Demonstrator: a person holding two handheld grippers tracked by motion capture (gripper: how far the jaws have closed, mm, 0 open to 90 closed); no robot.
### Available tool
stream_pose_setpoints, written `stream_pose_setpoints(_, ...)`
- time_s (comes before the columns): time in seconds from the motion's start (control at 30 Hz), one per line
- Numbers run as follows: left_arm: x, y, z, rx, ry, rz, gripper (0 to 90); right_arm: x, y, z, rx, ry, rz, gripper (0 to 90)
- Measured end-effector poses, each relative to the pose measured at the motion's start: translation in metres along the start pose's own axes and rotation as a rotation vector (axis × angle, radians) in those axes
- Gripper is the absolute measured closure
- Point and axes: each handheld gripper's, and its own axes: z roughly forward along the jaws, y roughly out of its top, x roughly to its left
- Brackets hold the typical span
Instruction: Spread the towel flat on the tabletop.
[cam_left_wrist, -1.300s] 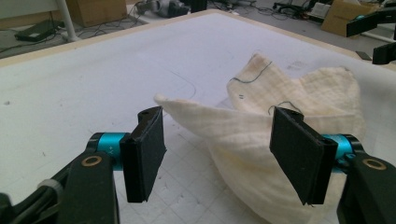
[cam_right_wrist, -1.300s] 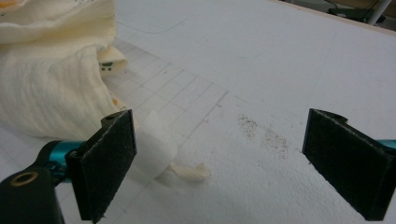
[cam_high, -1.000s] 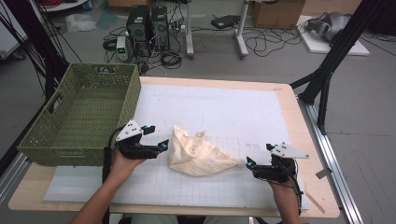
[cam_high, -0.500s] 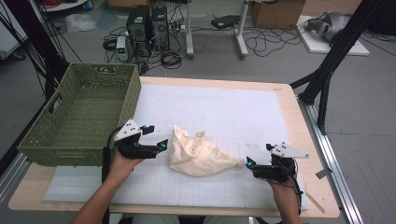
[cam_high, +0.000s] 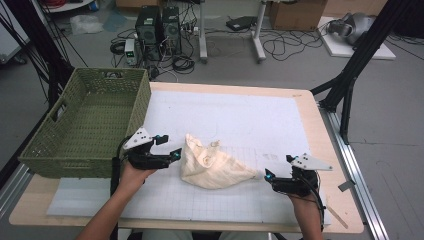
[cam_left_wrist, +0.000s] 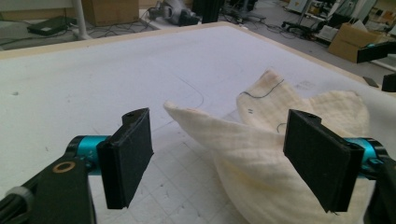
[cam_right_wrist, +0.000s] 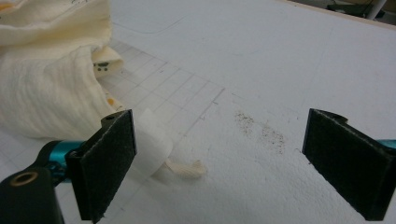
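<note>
On the white-matted worktop (cam_high: 240, 115), near its front edge, a soft, light, floppy cream cloth (cam_high: 212, 162) lies bunched between the released left claw (cam_high: 175, 154), whose jaws have just been closing around a raised fold worth pinching, and the released right claw (cam_high: 266, 175).

High view overhead; both gripper views low, close, sharing cloth (cam_high: 212, 165).
</note>
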Motion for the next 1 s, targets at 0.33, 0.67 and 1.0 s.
stream_pose_setpoints(0.33,0.0,0.008,0.005,0.031,0.004,-0.071,34.3,0.002,0.0,0.0,0.003,0.007,-0.013,9.1)
stream_pose_setpoints(0.67,-0.009,0.022,0.043,0.096,-0.02,-0.068,39.9,0.004,0.003,0.006,0.009,0.038,-0.011,9.1)
stream_pose_setpoints(1.0,-0.011,0.002,0.059,0.303,0.011,0.044,55.3,0.016,0.014,0.022,-0.006,0.19,0.005,21.8)
